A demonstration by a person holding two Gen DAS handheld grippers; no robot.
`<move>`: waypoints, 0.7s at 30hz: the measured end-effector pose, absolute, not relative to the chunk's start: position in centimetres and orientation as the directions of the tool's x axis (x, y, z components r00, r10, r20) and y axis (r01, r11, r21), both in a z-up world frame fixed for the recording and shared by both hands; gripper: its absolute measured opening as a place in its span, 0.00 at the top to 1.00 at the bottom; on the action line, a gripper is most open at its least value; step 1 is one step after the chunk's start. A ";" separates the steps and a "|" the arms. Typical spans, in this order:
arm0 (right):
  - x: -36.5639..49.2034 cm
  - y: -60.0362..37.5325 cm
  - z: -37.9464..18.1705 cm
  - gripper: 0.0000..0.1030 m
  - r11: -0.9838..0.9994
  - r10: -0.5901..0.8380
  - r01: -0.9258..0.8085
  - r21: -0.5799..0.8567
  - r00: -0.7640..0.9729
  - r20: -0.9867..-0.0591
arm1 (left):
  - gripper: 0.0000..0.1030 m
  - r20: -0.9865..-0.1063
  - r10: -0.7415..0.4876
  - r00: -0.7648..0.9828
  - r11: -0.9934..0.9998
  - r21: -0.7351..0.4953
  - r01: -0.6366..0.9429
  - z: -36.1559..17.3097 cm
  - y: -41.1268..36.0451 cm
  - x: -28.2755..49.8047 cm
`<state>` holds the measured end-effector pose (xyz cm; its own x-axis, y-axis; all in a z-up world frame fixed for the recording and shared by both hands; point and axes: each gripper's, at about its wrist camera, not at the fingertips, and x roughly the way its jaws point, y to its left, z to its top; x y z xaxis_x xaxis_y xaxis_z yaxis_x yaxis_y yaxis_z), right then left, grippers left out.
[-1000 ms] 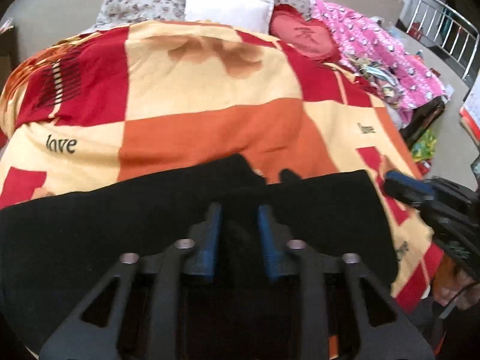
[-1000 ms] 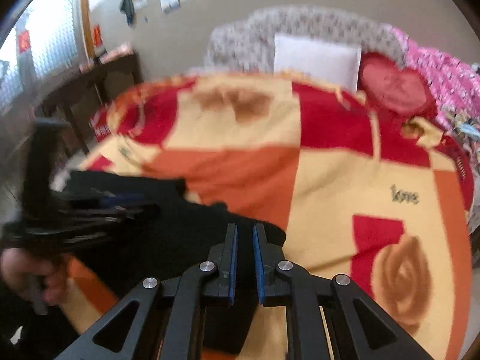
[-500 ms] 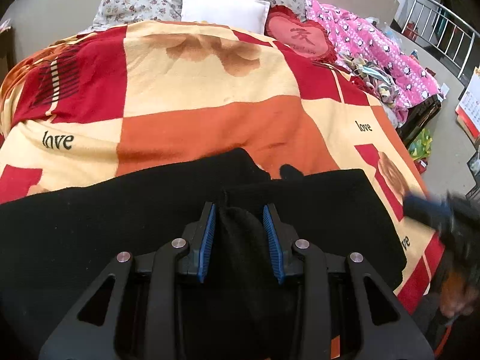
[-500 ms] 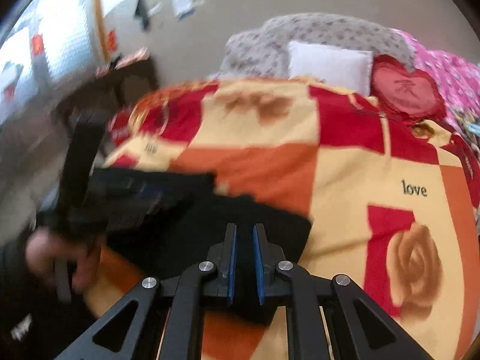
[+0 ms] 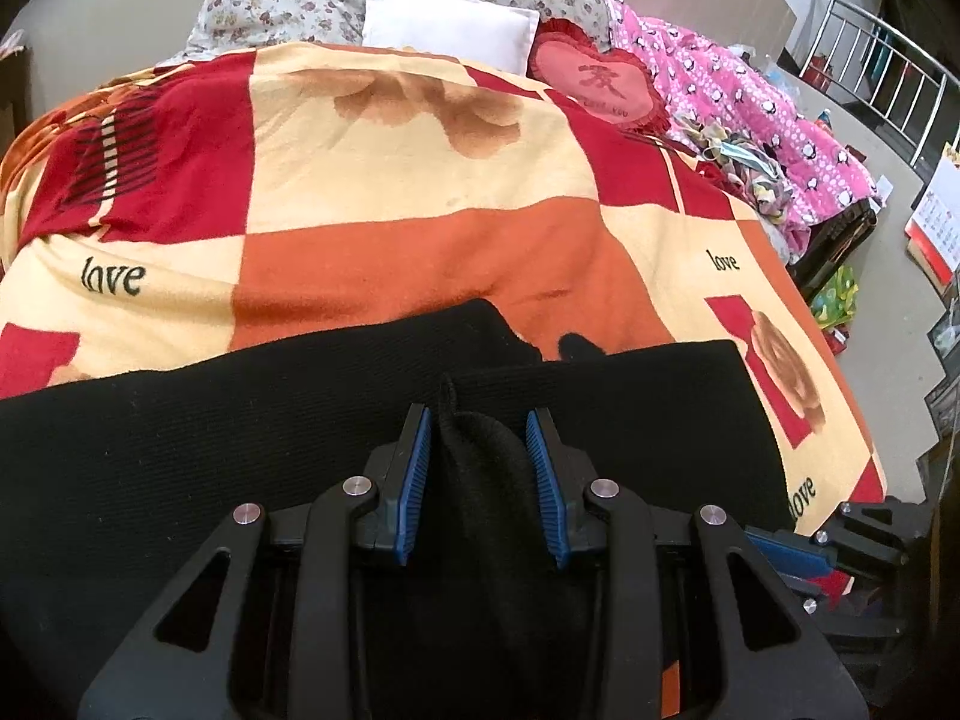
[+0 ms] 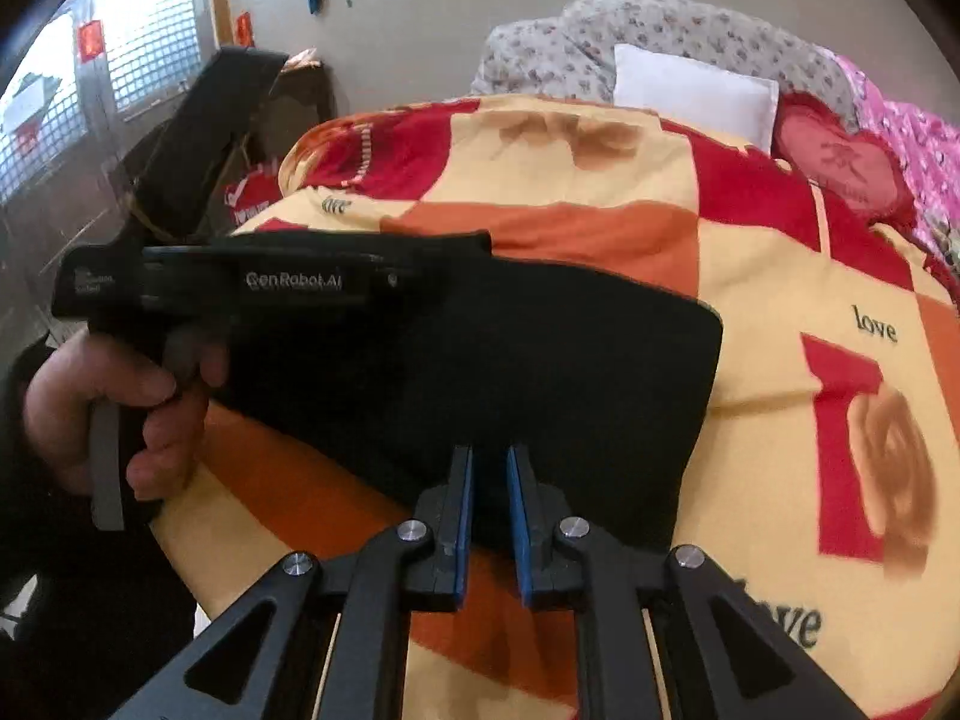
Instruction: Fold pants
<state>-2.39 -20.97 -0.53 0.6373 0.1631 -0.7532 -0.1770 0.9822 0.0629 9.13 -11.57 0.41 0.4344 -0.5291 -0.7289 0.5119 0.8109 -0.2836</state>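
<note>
1. Left gripper (image 5: 480,468): blue pads parted, a bunched ridge of black cloth rising between them. Whether the pads press it, cannot tell; the gap looks wider than the fold.
2. Right gripper (image 6: 491,510): jaws nearly together at the near edge of the cloth, dark fabric in the narrow gap. Looks clamped on the hem.
3. Pants (image 5: 180,450): black, lying across the near end of the bed, on the checked blanket (image 5: 420,252). The right-hand part shows a second layer with a squared corner, so one fold seems made.
4. Left hand (image 6: 114,402) grips its tool's handle, low beside the bed edge.
5. Beyond: white pillow (image 5: 450,24), red heart cushion (image 5: 594,84), pink quilt (image 5: 780,120).
6. Judgement: early to middle. Remaining: smooth the ridge, fold again into a compact stack.
</note>
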 end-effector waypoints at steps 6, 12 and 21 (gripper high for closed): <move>-1.4 -20.9 1.8 0.89 0.985 0.165 -0.146 0.093 0.630 -0.759 | 0.68 -0.728 -0.527 0.438 0.817 -0.292 0.498 0.4 -11.7 9.1; -0.4 -18.7 -0.2 0.87 0.967 0.227 -0.233 0.100 0.619 -0.752 | 0.68 -0.699 -0.577 0.422 0.800 -0.380 0.464 0.9 -10.0 9.2; 1.6 -17.3 3.1 0.85 0.963 0.256 -0.243 0.121 0.665 -0.702 | 0.67 -0.616 -0.582 0.531 0.812 -0.469 0.347 2.9 -0.8 1.7</move>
